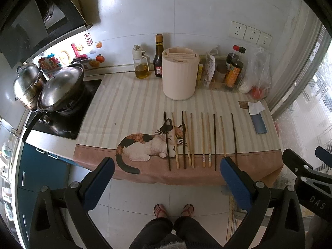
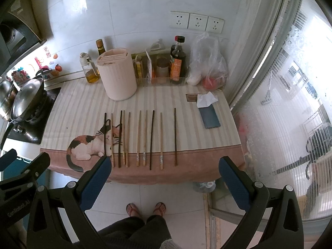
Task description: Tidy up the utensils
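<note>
Both tongs spread wide, nothing gripped: left gripper [image 1: 167, 172] & right gripper [image 2: 164, 170] hang over floor, near side of counter. Ten chopsticks [image 1: 193, 140] lie in a row on cat-print mat [image 1: 128, 112]; cream utensil holder [image 1: 179, 72] stands upright just beyond, near far wall.

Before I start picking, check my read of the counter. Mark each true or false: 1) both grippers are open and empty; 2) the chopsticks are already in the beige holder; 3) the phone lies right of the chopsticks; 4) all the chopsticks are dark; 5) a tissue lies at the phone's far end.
1) True: the left gripper and right gripper are both open, holding nothing.
2) False: the chopsticks lie in a row on the cat-print mat; the beige holder stands behind them.
3) True: the phone lies right of the row.
4) False: dark and light wooden ones are mixed.
5) True: the tissue lies there.
</note>
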